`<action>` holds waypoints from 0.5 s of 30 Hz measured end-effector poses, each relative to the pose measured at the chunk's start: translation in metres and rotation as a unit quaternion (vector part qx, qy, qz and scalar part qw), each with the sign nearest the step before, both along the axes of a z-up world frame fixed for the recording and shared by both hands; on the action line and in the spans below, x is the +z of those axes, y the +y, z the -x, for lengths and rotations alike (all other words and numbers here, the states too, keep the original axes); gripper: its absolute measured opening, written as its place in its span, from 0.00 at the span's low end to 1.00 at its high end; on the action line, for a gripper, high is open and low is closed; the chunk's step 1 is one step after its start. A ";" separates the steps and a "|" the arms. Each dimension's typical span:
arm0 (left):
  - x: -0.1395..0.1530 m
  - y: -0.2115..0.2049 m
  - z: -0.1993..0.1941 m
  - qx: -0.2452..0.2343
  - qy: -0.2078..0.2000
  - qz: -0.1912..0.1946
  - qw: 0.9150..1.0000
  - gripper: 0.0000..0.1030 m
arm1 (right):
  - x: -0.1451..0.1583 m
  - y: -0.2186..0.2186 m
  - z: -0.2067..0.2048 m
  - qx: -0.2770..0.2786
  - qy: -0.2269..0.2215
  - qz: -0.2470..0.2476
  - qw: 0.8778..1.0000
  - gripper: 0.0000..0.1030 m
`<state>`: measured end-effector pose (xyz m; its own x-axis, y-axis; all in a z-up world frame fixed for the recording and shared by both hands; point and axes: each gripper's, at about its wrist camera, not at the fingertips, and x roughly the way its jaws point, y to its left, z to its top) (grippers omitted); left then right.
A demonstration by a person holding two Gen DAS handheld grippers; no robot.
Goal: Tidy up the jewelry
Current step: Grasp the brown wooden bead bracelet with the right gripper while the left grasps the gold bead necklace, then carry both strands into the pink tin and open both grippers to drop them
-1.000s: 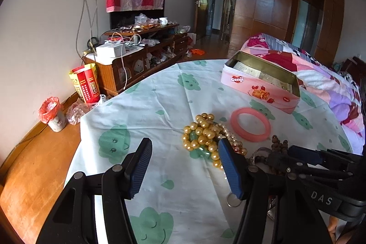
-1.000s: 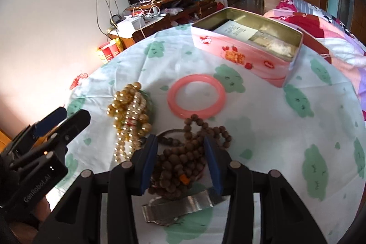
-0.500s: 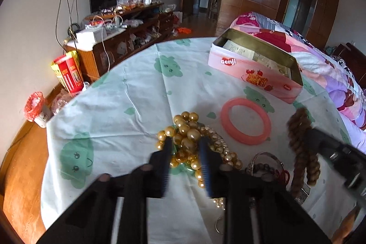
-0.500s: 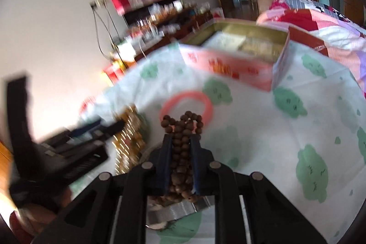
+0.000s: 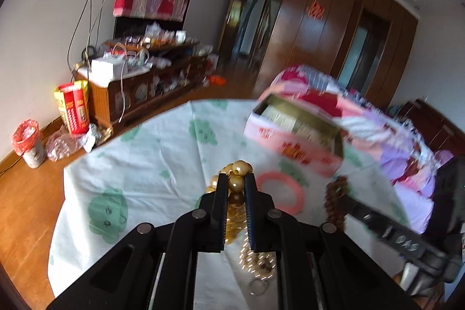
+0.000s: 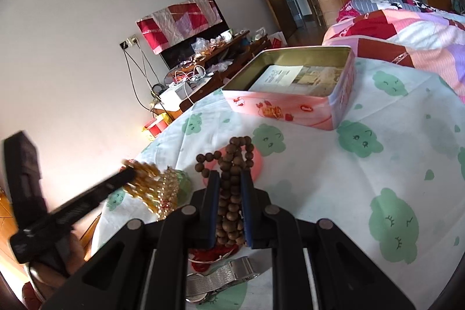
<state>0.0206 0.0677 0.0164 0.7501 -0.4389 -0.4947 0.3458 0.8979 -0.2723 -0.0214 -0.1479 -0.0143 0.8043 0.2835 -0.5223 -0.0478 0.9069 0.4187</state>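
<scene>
A: Entry one, the step. Largest item first?

B: Pink tin (image 6: 293,103), open, at the far side of the desk (image 6: 407,141); likely the destination. Left claw (image 5: 236,188), jaws closing, pinches the gold bead necklace (image 5: 237,183), strands hanging to the cloth. Right claw (image 6: 230,188), closed tight on the brown bead strand (image 6: 232,161), holds it clear of the cloth.

A: Handling advice?

B: Lift until each tail hangs free, carry one at a time, lower over the tin before releasing; trailing loops may snag.

A: Remaining stock?

B: Pink bangle (image 5: 280,195), silver watch (image 6: 221,279), on green-patterned cloth. Beyond: bed (image 6: 407,28), cluttered cabinet (image 5: 145,83), wooden wardrobe (image 5: 319,28).
</scene>
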 end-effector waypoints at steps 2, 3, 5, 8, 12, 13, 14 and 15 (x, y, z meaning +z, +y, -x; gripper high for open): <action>0.013 0.005 0.005 -0.003 -0.020 0.019 1.000 0.10 | 0.001 0.000 0.002 0.001 -0.005 -0.001 1.000 0.17; 0.019 0.006 0.007 -0.004 -0.027 0.028 0.999 0.10 | 0.002 0.000 0.003 0.000 -0.009 -0.002 1.000 0.17; 0.028 0.008 0.006 -0.003 -0.037 0.037 0.999 0.10 | 0.003 0.000 0.003 -0.001 -0.012 -0.002 1.000 0.17; 0.032 0.007 0.003 -0.016 -0.037 0.050 0.998 0.10 | 0.003 -0.002 0.003 -0.003 -0.011 0.000 1.000 0.17; 0.032 -0.009 0.002 -0.029 -0.041 0.025 0.998 0.10 | 0.018 -0.014 0.006 -0.007 -0.025 -0.010 1.000 0.17; 0.031 -0.014 0.000 -0.034 -0.041 0.023 0.998 0.10 | 0.024 -0.020 0.005 -0.012 -0.031 -0.016 0.999 0.17; 0.032 -0.019 -0.002 -0.041 -0.040 0.023 0.998 0.10 | 0.029 -0.025 0.003 -0.018 -0.038 -0.018 0.999 0.17; 0.033 -0.023 -0.005 -0.046 -0.040 0.023 0.998 0.10 | 0.037 -0.031 -0.001 -0.027 -0.048 -0.014 0.998 0.17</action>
<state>0.0260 0.0444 0.0492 0.7418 -0.5284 -0.4128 0.4481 0.8487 -0.2810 -0.0206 -0.1789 0.0222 0.8646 0.2525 -0.4345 -0.0405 0.8968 0.4405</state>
